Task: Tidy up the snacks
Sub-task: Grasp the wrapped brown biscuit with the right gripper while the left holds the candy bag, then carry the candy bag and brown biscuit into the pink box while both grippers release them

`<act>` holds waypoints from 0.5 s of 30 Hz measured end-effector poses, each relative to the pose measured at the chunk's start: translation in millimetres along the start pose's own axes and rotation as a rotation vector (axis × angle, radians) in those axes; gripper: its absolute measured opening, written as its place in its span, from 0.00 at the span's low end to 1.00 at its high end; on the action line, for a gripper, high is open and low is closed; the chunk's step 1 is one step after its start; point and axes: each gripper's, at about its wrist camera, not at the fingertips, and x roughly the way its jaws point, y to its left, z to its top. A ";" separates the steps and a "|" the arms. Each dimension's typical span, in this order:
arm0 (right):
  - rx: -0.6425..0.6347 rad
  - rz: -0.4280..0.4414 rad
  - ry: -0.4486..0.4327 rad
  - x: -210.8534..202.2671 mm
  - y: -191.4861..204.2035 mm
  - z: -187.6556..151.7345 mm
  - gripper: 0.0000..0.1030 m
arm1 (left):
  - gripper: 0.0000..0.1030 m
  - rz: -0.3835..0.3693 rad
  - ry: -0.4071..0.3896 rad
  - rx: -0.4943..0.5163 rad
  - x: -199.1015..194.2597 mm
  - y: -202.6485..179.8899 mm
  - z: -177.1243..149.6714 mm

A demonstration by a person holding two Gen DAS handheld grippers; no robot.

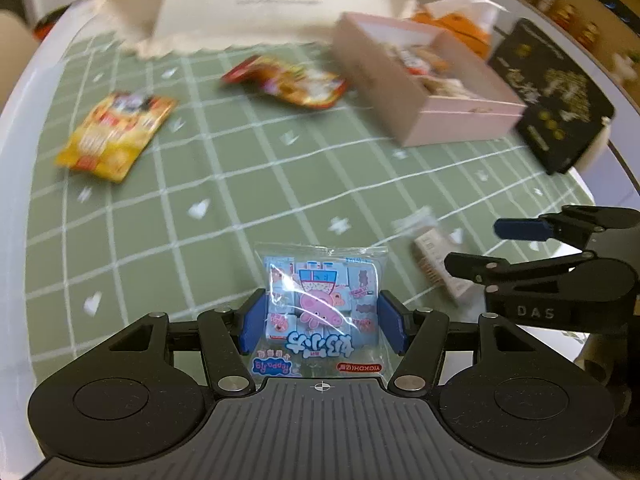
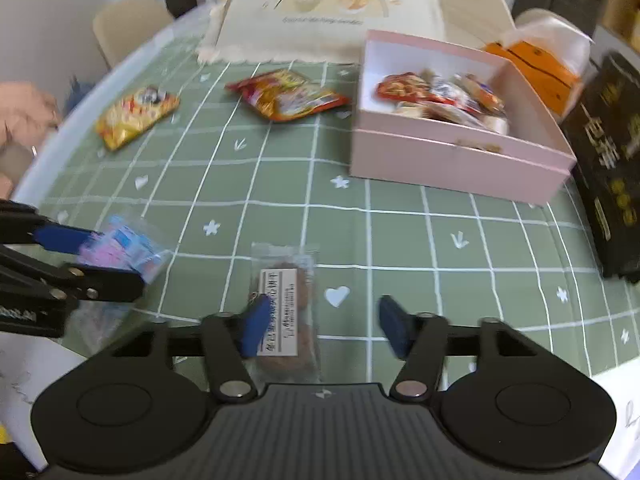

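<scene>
Left tongs [image 1: 321,322] grip blue snack packet [image 1: 322,300] — right tongs [image 2: 320,330] open over biscuit pack [image 2: 285,312].

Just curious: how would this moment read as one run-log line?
left tool: shut on blue snack pack | right tool: open over cookie packet | pink box: part-filled

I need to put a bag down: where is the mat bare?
Bare: the green mat between the brown biscuit pack and the pink box, and left of centre below the yellow packet. Crowded: the far edge, around the red packet.
</scene>
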 end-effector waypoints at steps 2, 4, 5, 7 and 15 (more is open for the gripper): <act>-0.014 0.005 0.005 4.6 5.8 2.9 0.64 | 0.63 -0.002 0.011 -0.028 0.8 7.3 -3.2; -0.007 0.047 0.014 8.0 7.0 5.2 0.63 | 0.63 -0.008 0.020 -0.052 2.1 11.2 -5.9; -0.003 0.070 0.023 10.4 7.4 6.3 0.62 | 0.63 -0.012 0.022 -0.061 2.4 12.2 -7.3; 0.007 0.101 0.047 16.6 7.8 7.1 0.48 | 0.63 -0.020 0.023 -0.072 2.9 11.8 -9.0; -0.009 0.117 0.029 -9.9 -1.6 10.0 0.36 | 0.63 -0.085 0.015 -0.063 -0.2 -1.5 -3.9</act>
